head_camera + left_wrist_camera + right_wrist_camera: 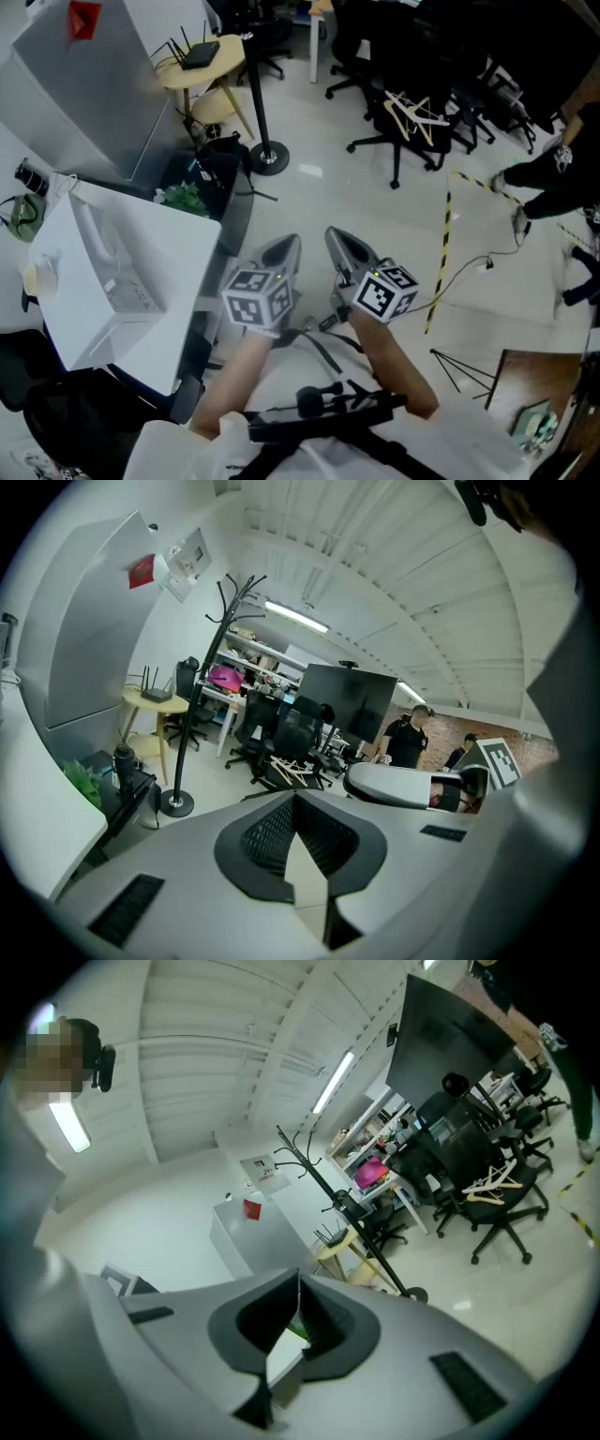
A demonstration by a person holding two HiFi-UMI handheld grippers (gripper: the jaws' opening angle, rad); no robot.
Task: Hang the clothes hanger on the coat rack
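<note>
Several pale wooden clothes hangers [413,114] lie on the seat of a black office chair, far across the floor from me; the same hangers [290,765] [497,1181] appear in both gripper views. The black coat rack [255,89] stands on a round base left of them, and its hooked top [238,590] [302,1147] is bare. My left gripper [286,247] [294,797] and right gripper [339,240] [298,1281] are held side by side close to my body. Both are shut with nothing between the jaws.
A white table [122,272] stands close on my left, with a grey cabinet [89,75] behind it. A round yellow side table [202,61] carries a router beside the rack. Black office chairs [394,141], a yellow-black floor strip [441,272], a tripod [459,367] and a person [553,173] are on the right.
</note>
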